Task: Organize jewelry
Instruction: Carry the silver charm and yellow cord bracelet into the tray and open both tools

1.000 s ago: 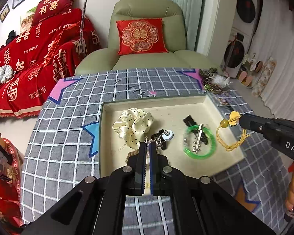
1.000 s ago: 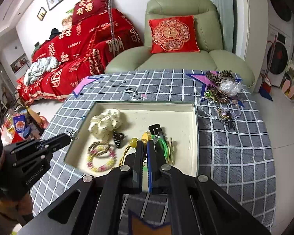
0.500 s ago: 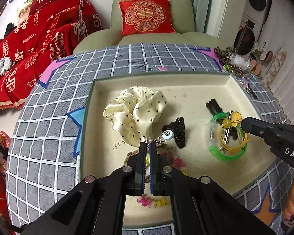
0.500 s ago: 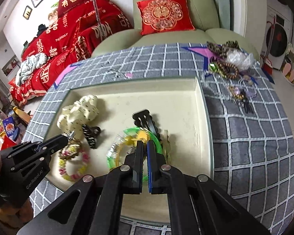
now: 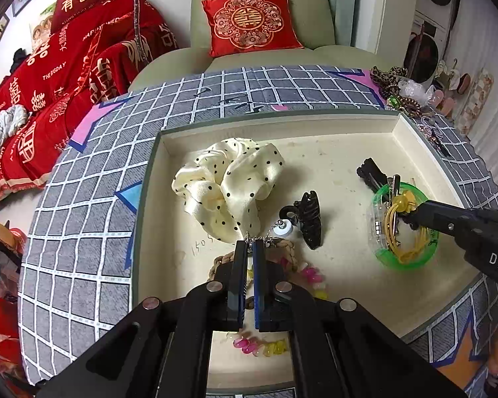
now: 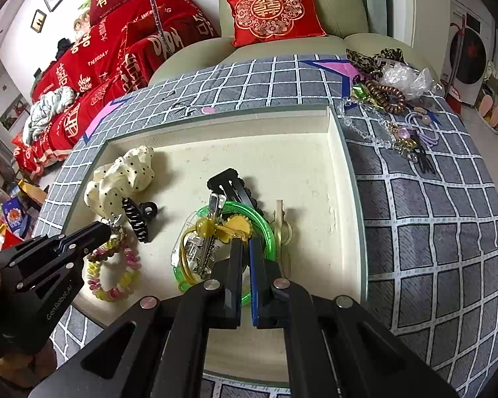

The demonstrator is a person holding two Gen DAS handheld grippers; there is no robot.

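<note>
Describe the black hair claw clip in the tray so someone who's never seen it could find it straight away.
Start at the cream tray on the checked tablecloth. Just right of the polka-dot scrunchie lies the black hair claw clip. Unlike the flat black clips by the green bangle, it is curved, toothed, and lies by itself.

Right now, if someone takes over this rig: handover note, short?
Left claw: shut on a small silver chain charm, low over the beaded bracelets at the tray's near left.
Right claw: shut on the yellow flower hair tie, sitting on the green bangle.
Already in the cream tray: polka-dot scrunchie, black claw clip, black hair clips, bangle, bracelets.
Left to do: release both pieces into the tray, then fetch the pile of jewelry on the checked cloth beyond the tray's far right corner.
</note>
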